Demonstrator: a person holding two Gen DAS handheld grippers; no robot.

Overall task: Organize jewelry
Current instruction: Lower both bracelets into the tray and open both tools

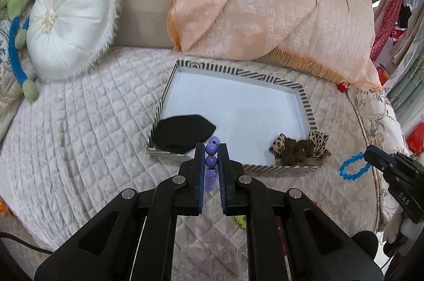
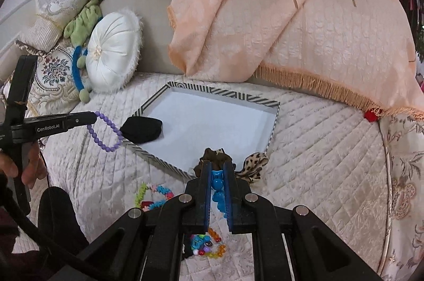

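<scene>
My left gripper (image 1: 211,146) is shut on a purple bead bracelet (image 1: 211,161), held above the near edge of a white tray with a striped rim (image 1: 304,106). From the right wrist view the same bracelet (image 2: 106,132) dangles as a loop from the left gripper (image 2: 94,116). My right gripper (image 2: 217,165) is shut on a blue bead bracelet (image 2: 217,187); in the left wrist view that bracelet (image 1: 353,169) hangs from the right gripper (image 1: 367,154) to the right of the tray. A black fabric piece (image 1: 182,134) lies in the tray's near left corner. A leopard-print scrunchie (image 1: 302,147) rests on its near right corner.
Several colourful bead bracelets (image 2: 156,197) and a second heap (image 2: 206,245) lie on the quilted cover below the right gripper. A round white cushion (image 1: 71,21) and a peach fringed blanket (image 1: 265,3) stand behind the tray. A person's hand (image 2: 16,167) holds the left gripper.
</scene>
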